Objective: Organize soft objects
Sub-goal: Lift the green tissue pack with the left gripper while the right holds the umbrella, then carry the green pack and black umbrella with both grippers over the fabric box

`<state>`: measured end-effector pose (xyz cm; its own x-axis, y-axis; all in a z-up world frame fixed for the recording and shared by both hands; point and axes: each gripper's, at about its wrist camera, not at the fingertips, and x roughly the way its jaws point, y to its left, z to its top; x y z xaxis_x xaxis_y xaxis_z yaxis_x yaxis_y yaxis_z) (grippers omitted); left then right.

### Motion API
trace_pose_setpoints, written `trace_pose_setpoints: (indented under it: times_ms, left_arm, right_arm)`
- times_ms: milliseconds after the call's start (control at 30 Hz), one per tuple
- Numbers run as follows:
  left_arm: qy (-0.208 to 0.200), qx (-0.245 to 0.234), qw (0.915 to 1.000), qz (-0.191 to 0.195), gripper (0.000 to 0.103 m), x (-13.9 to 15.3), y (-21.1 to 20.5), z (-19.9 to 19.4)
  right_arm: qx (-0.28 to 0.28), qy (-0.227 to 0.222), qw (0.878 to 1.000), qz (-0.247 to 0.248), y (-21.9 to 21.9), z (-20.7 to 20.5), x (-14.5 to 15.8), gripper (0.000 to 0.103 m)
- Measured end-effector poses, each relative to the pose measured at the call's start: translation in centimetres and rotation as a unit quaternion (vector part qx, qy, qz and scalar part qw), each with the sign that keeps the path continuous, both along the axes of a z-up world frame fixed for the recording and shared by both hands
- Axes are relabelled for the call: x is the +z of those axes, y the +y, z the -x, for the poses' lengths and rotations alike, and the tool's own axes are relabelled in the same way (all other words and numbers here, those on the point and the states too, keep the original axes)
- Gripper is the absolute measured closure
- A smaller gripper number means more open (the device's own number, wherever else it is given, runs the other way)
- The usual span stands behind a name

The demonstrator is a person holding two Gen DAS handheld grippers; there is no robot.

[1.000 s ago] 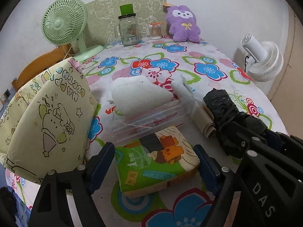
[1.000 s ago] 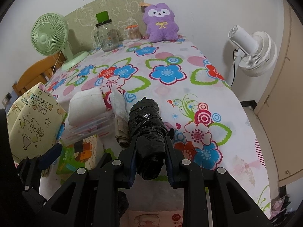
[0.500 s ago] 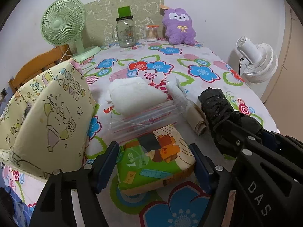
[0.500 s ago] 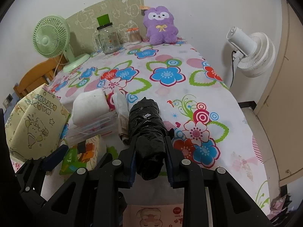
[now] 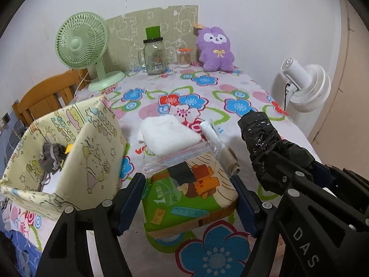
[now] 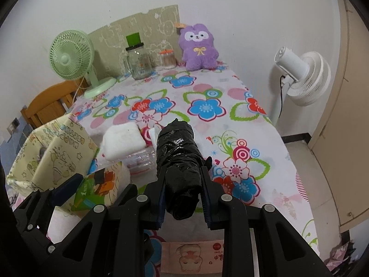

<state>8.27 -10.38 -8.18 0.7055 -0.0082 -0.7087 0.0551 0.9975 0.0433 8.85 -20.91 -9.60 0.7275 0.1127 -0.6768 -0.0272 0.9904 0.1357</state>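
Note:
My left gripper [image 5: 188, 202] is shut on a green and orange tissue pack [image 5: 188, 196] and holds it over the near edge of the table. My right gripper [image 6: 183, 195] is shut on a black plastic roll [image 6: 177, 154]; that roll also shows at the right of the left wrist view [image 5: 260, 136]. A folded white cloth [image 5: 169, 136] lies on clear zip bags [image 5: 175, 159], beside a rolled beige item in clear wrap [image 5: 221, 149]. A yellow cartoon fabric bin [image 5: 69, 152] stands open at the left with a grey knitted item [image 5: 50, 157] inside.
At the table's far end stand a green desk fan [image 5: 81, 43], a glass jar [image 5: 154, 55], a cotton swab jar [image 5: 184, 57] and a purple plush [image 5: 215, 49]. A white floor fan [image 6: 299, 76] stands off the right edge. A wooden chair [image 5: 46, 97] is at the left.
Both grippers have risen and tilted, each keeping its hold. The tissue pack has lifted with the left gripper. The bin's inside with the grey item has come into view.

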Motion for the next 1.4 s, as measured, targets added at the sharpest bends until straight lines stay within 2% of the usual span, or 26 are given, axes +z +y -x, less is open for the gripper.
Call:
trace_pose_setpoints:
  times_ms: [833, 1400]
  left_arm:
    - [-0.059, -0.017, 0.9981, 0.000, 0.027, 6.4, 1.6, 2.7]
    - [-0.074, -0.024, 0.9970, -0.003, 0.027, 8.6, 5.3, 2.2]
  right_arm:
    - [0.008, -0.065, 0.998, 0.012, 1.9, 3.5, 6.7, 0.074]
    - [0.038, -0.079, 0.996, 0.020, 5.8, 2.9, 9.3, 0.074]
